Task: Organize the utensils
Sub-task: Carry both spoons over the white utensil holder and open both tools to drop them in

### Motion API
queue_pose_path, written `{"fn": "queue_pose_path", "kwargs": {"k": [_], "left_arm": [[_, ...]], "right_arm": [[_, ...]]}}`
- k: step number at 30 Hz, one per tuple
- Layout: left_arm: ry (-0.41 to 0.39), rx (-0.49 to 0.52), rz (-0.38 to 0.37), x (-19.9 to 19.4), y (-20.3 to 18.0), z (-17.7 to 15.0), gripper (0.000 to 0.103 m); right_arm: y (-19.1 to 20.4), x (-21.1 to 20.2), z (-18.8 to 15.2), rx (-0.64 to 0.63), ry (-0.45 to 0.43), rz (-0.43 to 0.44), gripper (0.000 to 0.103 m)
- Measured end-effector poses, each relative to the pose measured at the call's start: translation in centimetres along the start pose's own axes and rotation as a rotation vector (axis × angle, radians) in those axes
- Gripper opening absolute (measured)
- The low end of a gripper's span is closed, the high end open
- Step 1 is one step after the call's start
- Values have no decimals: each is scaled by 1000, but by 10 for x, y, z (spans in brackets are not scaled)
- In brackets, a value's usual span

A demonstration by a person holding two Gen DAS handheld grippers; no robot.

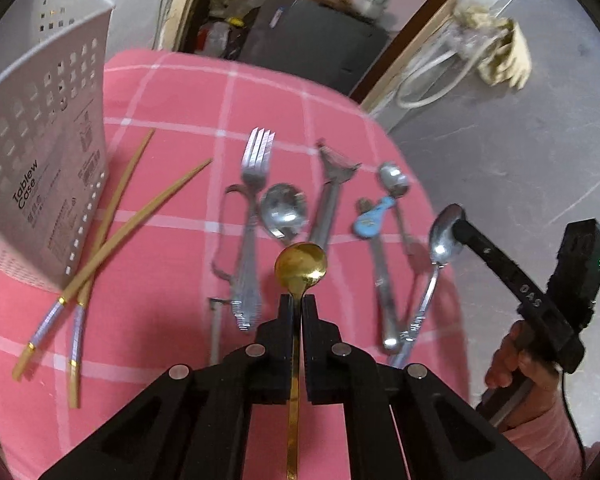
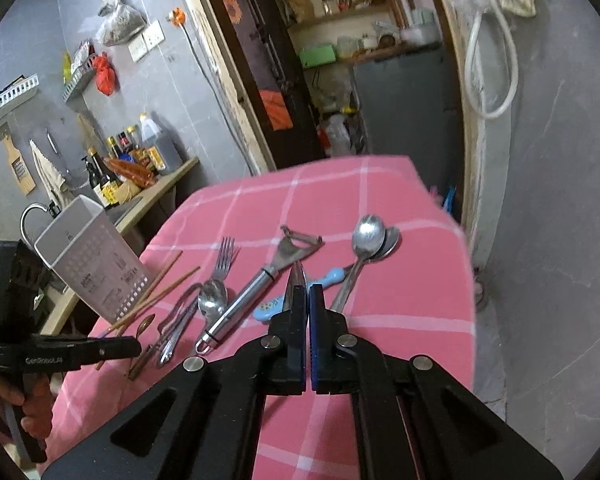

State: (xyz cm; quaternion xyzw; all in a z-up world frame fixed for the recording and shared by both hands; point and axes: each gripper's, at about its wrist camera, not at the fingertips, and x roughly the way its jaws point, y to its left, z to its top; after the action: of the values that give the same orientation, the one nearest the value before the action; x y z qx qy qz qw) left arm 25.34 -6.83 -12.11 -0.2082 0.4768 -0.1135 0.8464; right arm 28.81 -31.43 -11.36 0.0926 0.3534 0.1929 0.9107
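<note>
My left gripper [image 1: 298, 306] is shut on a gold spoon [image 1: 301, 268], held above the pink checked cloth [image 1: 180, 92]; it also shows in the right wrist view [image 2: 145, 326]. My right gripper [image 2: 305, 290] is shut on a silver spoon [image 2: 296, 280], seen edge-on; in the left wrist view that spoon [image 1: 444, 240] hangs from the finger at the right. A white perforated utensil case [image 1: 40, 152] stands at the left, also in the right wrist view [image 2: 90, 260]. On the cloth lie chopsticks [image 1: 136, 216], a fork [image 1: 254, 184], spoons, a peeler [image 1: 332, 192] and a blue-handled tool [image 1: 370, 220].
The cloth's right edge [image 1: 432, 208] drops to a grey floor. A doorway with shelves [image 2: 340, 40] is behind the table. A counter with bottles [image 2: 128, 164] stands at the far left. Two stacked spoons [image 2: 374, 240] lie near the cloth's right edge.
</note>
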Motion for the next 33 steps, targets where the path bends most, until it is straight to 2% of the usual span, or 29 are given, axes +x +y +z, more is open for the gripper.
{"fn": "queue_pose_path", "kwargs": {"k": [9,16,24,28,33], "left_arm": [[-208,32,-124,-61,-22,18,4],[-352,49,-137,-124,-12,55,5],[-549,46,-13,-198,44,99,4],[-625,31,34,-205,79,116,4],[-703,32,23,-193,103,125,5]], "right_arm": [[22,-62,40,-72,-166,-57,2],[80,-87,89,-111,-306,11,2],[193,-56,123,-175,-450,112,2],[240,-31,124,-221,-483,109,2],[278,-2,112,-288,-488,86,2]]}}
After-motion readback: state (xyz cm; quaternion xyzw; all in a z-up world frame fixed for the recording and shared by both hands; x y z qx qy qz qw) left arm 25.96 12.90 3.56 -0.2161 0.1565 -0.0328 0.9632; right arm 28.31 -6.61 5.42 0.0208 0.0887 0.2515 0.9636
